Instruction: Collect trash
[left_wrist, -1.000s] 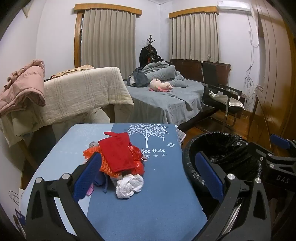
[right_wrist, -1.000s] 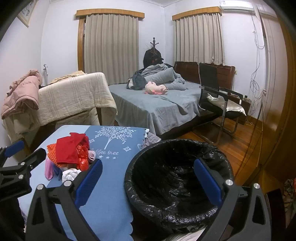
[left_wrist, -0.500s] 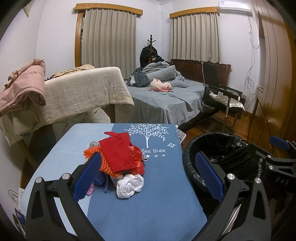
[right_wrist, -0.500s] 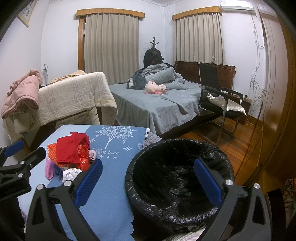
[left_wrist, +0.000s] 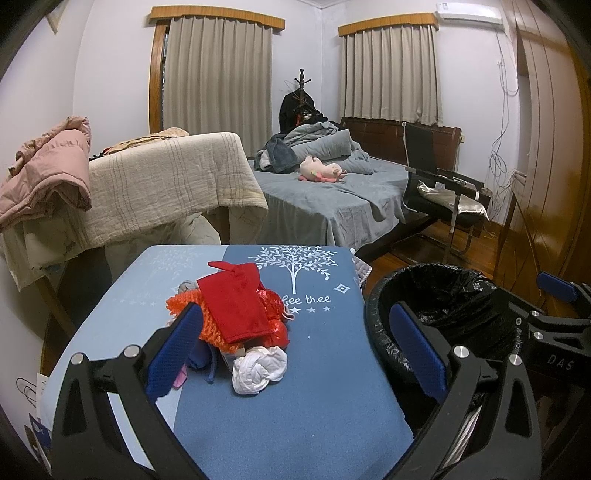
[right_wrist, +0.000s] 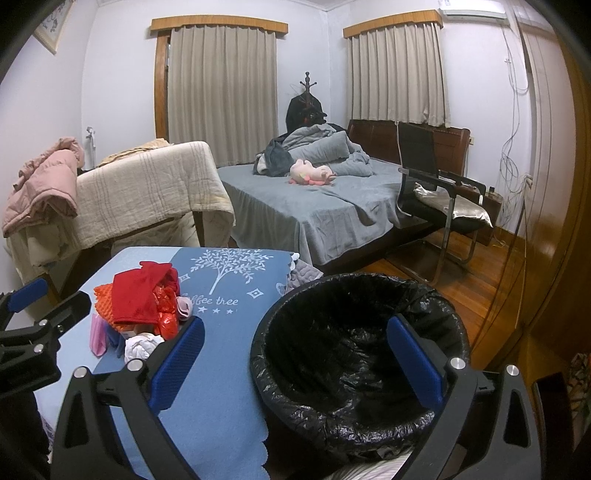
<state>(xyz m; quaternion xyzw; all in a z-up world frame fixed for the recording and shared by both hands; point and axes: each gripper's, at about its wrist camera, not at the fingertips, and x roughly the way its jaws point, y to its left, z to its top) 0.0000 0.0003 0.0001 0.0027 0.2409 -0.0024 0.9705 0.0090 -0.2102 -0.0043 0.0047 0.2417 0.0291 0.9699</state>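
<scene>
Left tongs (left_wrist: 295, 343) spread wide, nothing between the blue pads, held above the near part of the tabletop (left_wrist: 314, 406). Right tongs (right_wrist: 295, 354) also spread, empty, poised over the near rim of the trash bin (right_wrist: 354, 354).

Trash pile (left_wrist: 236, 317) sits left of centre on the tabletop, toward the left edge, just ahead of the left tongs' left pad. On top: red cloth (left_wrist: 234, 306). Under it an orange mesh piece (left_wrist: 181, 302) and shiny red wrapper (left_wrist: 275, 325). At the pile's near side a crumpled white wad (left_wrist: 258, 369); pink and blue bits at the near-left, partly hidden behind the pad, can't tell what they are.

Tabletop covered in a blue cloth with a white tree print (left_wrist: 295, 262) at the far edge. Bin lined with a black bag, stands just off the tabletop's right edge, looks empty from the right wrist view.

Beyond: bed (left_wrist: 332, 199) with grey sheet, pink plush toy (left_wrist: 321, 171) and heaped bedding; black chair (left_wrist: 439, 188) to its right; beige blanket over furniture past the far-left corner; curtained windows behind.
</scene>
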